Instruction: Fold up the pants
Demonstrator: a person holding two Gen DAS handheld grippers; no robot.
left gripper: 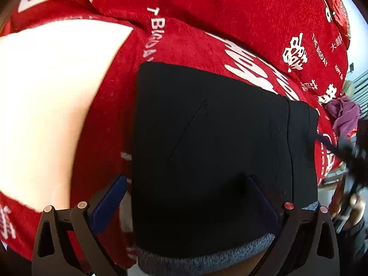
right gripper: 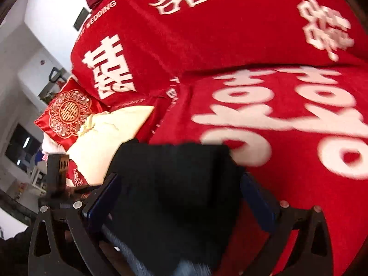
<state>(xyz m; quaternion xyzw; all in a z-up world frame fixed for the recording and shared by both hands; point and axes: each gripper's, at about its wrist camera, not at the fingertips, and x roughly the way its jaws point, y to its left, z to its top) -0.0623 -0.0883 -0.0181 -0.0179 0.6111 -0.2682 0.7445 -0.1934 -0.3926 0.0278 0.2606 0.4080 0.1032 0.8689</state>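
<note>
The black pants (left gripper: 214, 151) lie folded into a flat rectangle on a red bedspread (left gripper: 207, 23), with a grey inner edge (left gripper: 202, 260) showing at the near side. My left gripper (left gripper: 186, 184) is open, its blue-padded fingers (left gripper: 110, 202) wide apart over the pants' near left part. In the right wrist view the black pants (right gripper: 174, 184) fill the gap between the fingers of my right gripper (right gripper: 179, 181), whose jaws stand wide open around the cloth. The other gripper (left gripper: 354, 161) shows blurred at the right edge of the left wrist view.
The red bedspread (right gripper: 230, 46) carries large white characters. A cream pillow (right gripper: 110, 133) and a red embroidered cushion (right gripper: 66, 112) lie at the left. A big white patch (left gripper: 50, 105) shows at the left in the left wrist view. Purple cloth (left gripper: 345, 115) lies beyond the bed's right edge.
</note>
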